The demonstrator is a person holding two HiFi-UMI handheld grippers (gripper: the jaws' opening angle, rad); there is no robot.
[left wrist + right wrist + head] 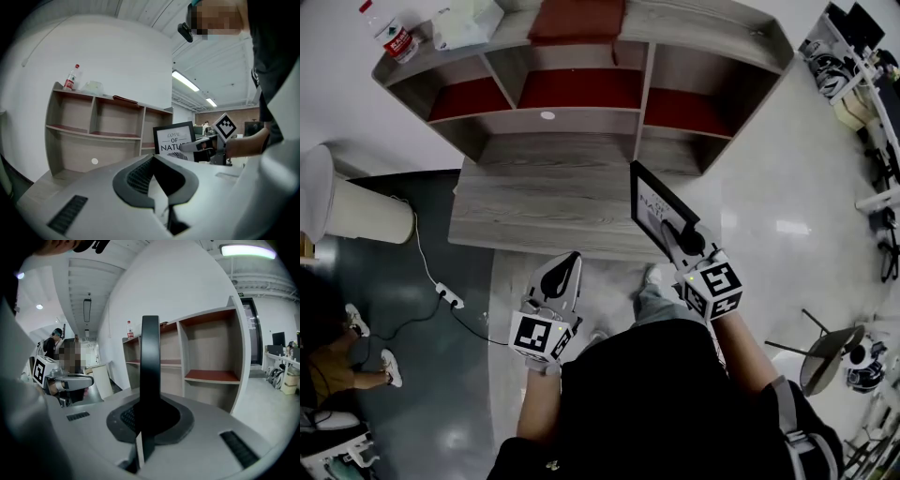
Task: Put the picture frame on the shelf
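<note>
Since the picture frame [654,208] is thin and flat, we find it pinched near its lower edge, the fingers of the right gripper [688,242] closed on both faces, so that it stands upright and edge-on to that gripper's own camera. It hangs in the air above the near right corner of the table [534,211], not yet on the shelf [572,148]; only the grip supports it. With the hold this low, we judge the top is free to enter an opening first.

On the left gripper [560,281] the fingers are together with nothing between them, just short of the table's near edge. We read it as idle and out of the frame's way.

Materials:
- **Frame:** narrow black moulding, rectangular, with a white print and dark lettering. The face is smooth and probably slippery.
- **Shelf:** grey wood-grain board, with three open bays side by side and dull red floors. A plain back panel rises behind the table and carries a small white round dot [547,115].
- **Top board:** a clear plastic bottle [395,37] with a red label stands at the left end. A pale soft pack [467,22] sits beside it, and a flat red thing [577,19] lies mid-board.

The right bay is nearest the frame and bare, so we think it a likely spot.
</note>
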